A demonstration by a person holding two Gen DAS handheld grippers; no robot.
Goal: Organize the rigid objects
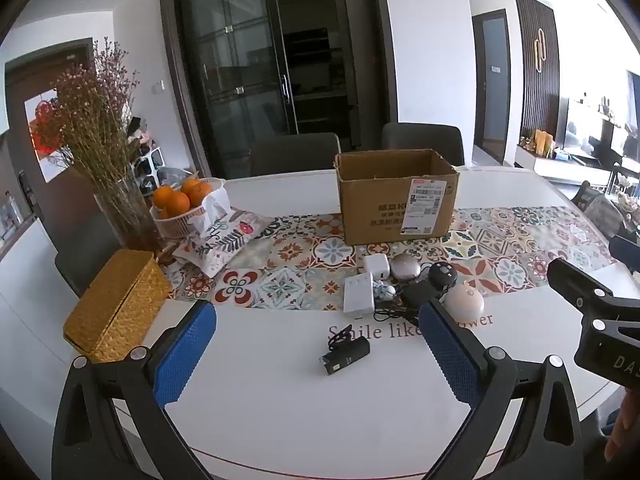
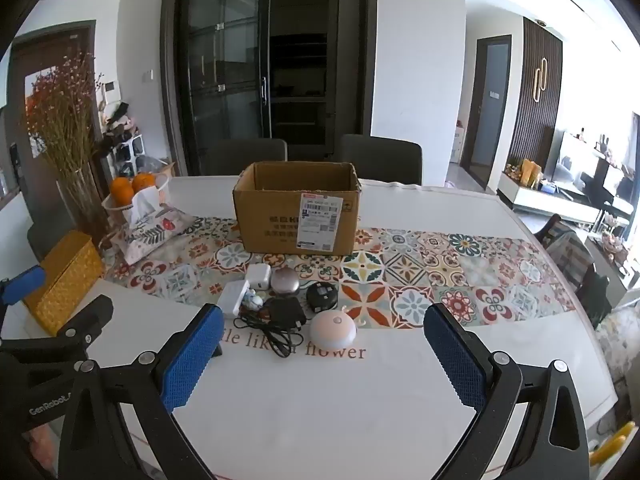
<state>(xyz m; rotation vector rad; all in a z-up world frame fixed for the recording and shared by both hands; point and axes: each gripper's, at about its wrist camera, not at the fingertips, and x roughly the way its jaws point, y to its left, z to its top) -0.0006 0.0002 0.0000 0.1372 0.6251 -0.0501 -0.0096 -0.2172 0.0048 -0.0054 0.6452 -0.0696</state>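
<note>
In the left wrist view, the blue pad of the left gripper (image 1: pixel 318 354) covers letters of the printed words on the table (image 1: pixel 280 408), and the right gripper (image 1: pixel 600 320) is cut off at the right edge. The cardboard box (image 2: pixel 296 210) hides its inside; its label print is too small to read. The small blue-and-white thing (image 2: pixel 253 301) among the chargers cannot be identified.

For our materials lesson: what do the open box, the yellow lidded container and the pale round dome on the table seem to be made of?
Open box: corrugated cardboard, matt brown, with raw flap edges and a stuck-on paper label.
Yellow lidded container: probably woven straw or rattan, going by its basket-weave texture.
Pale round dome: likely smooth plastic with a soft sheen, though the look leaves it open.
</note>
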